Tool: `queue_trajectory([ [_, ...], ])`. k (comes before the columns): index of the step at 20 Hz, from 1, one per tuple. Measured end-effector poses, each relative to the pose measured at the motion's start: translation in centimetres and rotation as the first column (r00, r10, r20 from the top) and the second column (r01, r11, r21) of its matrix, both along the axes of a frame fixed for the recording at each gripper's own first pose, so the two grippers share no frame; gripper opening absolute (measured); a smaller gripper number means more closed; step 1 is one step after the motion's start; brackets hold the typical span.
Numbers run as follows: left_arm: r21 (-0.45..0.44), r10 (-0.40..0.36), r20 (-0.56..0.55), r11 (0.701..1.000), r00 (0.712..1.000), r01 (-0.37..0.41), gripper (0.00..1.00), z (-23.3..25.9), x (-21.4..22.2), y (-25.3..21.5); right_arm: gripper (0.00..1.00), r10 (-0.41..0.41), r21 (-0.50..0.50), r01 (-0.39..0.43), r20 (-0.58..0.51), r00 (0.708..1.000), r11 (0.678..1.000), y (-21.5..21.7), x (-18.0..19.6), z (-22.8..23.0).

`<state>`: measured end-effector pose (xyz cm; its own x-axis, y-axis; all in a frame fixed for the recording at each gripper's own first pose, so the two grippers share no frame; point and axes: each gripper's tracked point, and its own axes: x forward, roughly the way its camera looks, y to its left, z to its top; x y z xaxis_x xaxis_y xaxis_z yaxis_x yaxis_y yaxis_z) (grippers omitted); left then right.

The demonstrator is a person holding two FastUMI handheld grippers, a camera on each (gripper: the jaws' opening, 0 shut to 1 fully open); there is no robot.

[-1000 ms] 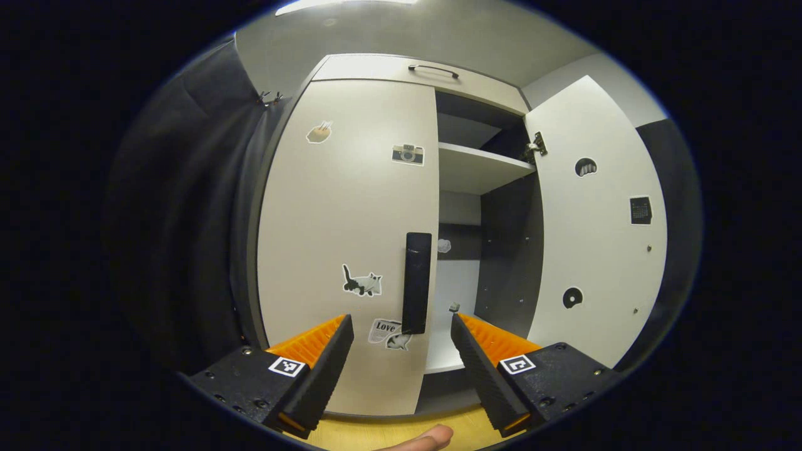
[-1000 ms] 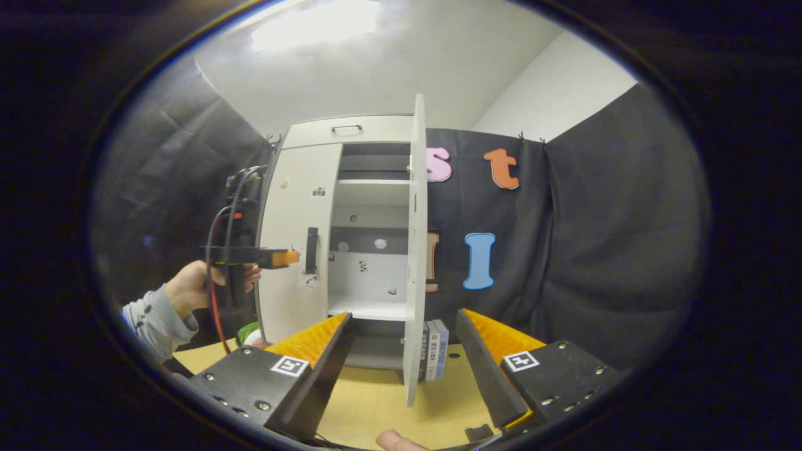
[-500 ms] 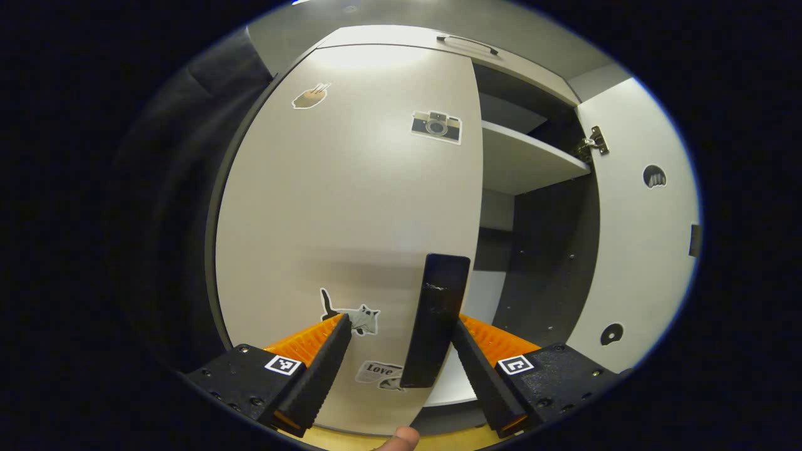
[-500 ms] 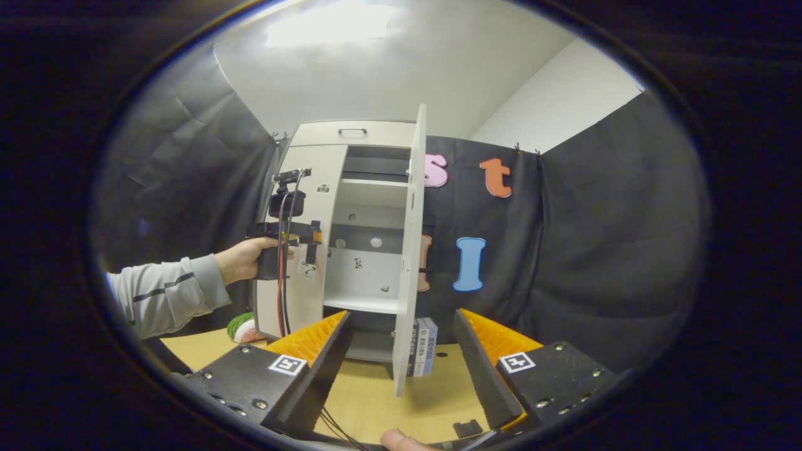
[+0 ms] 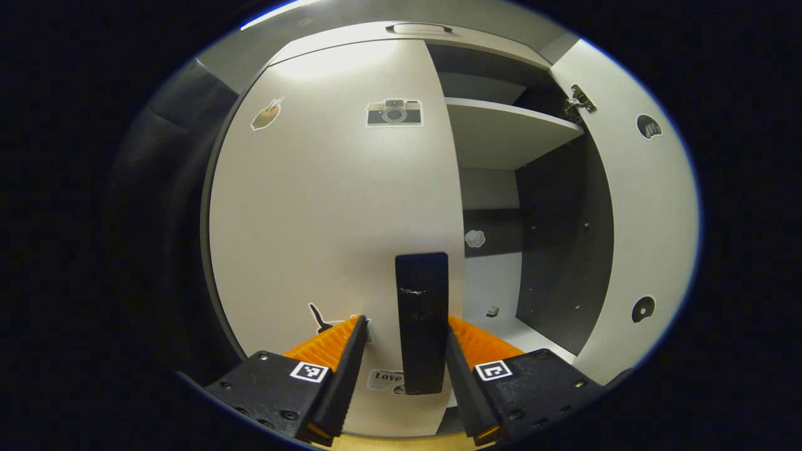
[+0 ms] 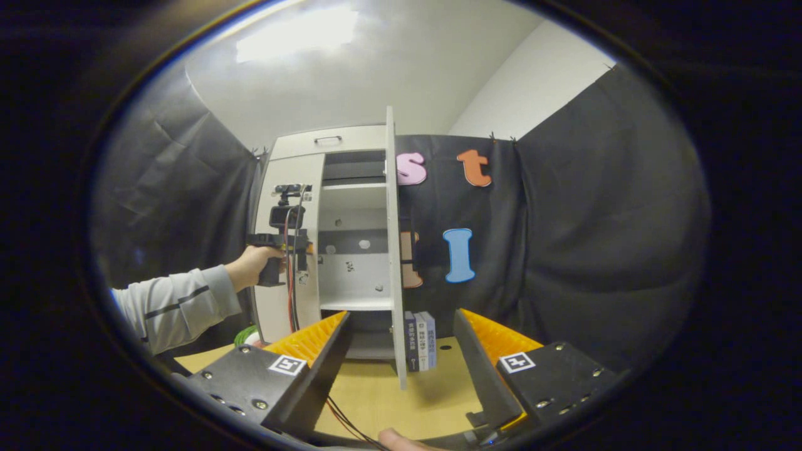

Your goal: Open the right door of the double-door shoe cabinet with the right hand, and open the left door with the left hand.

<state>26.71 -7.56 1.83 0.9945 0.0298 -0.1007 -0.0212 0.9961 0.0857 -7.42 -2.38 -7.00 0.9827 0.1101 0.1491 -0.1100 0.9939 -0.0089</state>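
My left gripper [image 5: 401, 357] has its fingers spread either side of the black handle [image 5: 421, 322] on the left door [image 5: 332, 213]; the right-hand one looks to be touching it, the other sits a bit off. That door's shut. Right door [image 6: 391, 250] is swung wide open. My right gripper [image 6: 401, 351] hangs back over the surface [image 6: 376, 401], fingers apart, holding nothing
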Motion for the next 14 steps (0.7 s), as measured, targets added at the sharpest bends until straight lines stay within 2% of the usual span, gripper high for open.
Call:
queue_trajectory([
  [1,-0.005,-0.007,-0.006,1.000,1.000,0.007,0.65,-0.1,0.2,-0.5,0.96,-0.005,-0.003,0.005,-0.003,1.000,1.000,-0.2,0.1,-0.1],
  [2,-0.013,-0.009,-0.010,1.000,1.000,0.009,0.49,-0.2,0.1,-1.0,0.96,-0.009,-0.005,0.009,-0.008,1.000,1.000,-0.2,0.3,-0.2],
  [4,-0.043,0.003,-0.007,0.999,1.000,-0.003,0.33,-0.2,0.2,-0.8,0.96,-0.015,-0.010,0.015,-0.023,1.000,1.000,-0.1,0.6,-0.6],
  [7,-0.024,-0.012,-0.016,1.000,1.000,0.011,0.31,-0.5,-0.5,-0.9,0.96,-0.021,-0.029,0.019,-0.046,0.999,0.999,-0.1,1.1,-1.2],
  [14,-0.072,-0.060,-0.021,0.996,0.998,0.059,0.26,-0.2,-3.9,-0.3,0.96,-0.009,0.012,0.010,-0.048,0.999,1.000,1.1,1.2,-0.3],
])
